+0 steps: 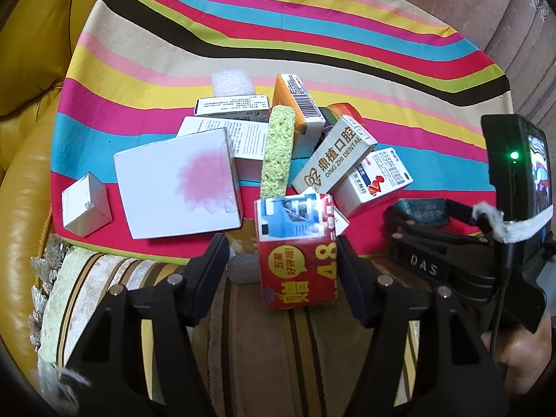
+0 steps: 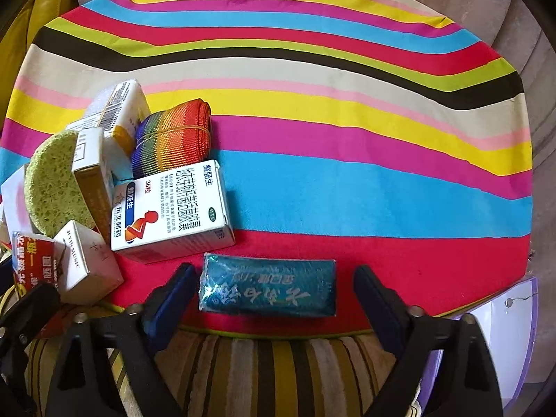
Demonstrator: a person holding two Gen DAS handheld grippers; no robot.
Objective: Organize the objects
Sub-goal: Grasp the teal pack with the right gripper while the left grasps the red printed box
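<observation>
A red box (image 1: 295,264) with a blue-and-white top stands at the near edge of the striped cloth (image 1: 312,34), between the fingers of my left gripper (image 1: 283,243). The right-hand finger touches the box's side; a strip of gap shows at the other finger. A teal wrapped packet (image 2: 267,288) lies flat on the cloth's red stripe between the fingers of my right gripper (image 2: 274,274). Those jaws are open, with small gaps at both ends of the packet. The packet (image 1: 422,210) also shows in the left wrist view, under the right gripper's body.
A pile sits left of the packet: a medicine box (image 2: 170,212), a rainbow fabric roll (image 2: 173,135), a green sponge (image 1: 278,149), a dental box (image 1: 333,153) and a flat white box (image 1: 177,180). A striped cushion (image 2: 278,365) lies below. A yellow sofa (image 1: 27,69) is at the left.
</observation>
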